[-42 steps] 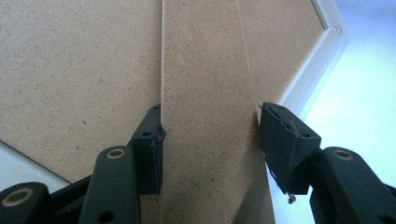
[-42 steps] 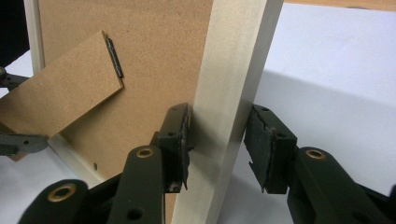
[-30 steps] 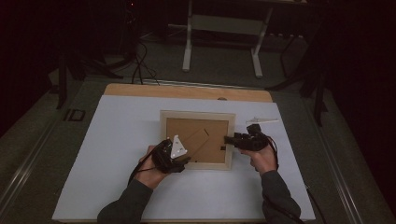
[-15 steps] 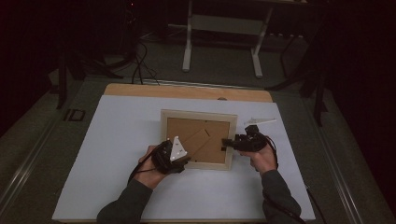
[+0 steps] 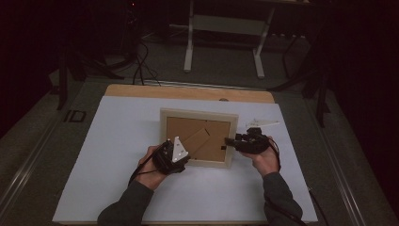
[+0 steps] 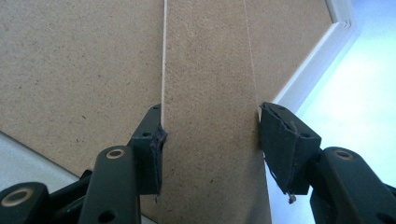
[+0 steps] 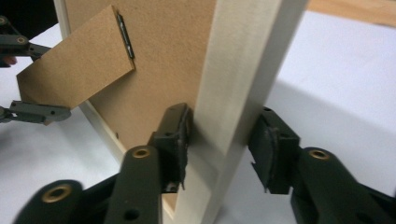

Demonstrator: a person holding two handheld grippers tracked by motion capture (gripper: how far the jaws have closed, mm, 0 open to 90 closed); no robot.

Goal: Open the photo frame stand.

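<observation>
White table covering (image 5: 108,160) bears a picture frame (image 5: 197,114) lying face down at its centre; left gripper (image 5: 170,155) clamps the frame's cardboard stand (image 6: 210,116); right gripper (image 5: 231,141), jaws just closing, straddles the frame's right rail (image 7: 238,79), one pad touching, the other slightly apart.

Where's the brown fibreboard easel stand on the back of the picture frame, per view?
High view: brown fibreboard easel stand lies diagonally mid-frame, by the left tongs.
Left gripper view: vertical strip, centre, between the tongs' jaws.
Right gripper view: upper left, hinged at a dark metal clip.
Shared landmark: the pale wooden picture frame.
</observation>
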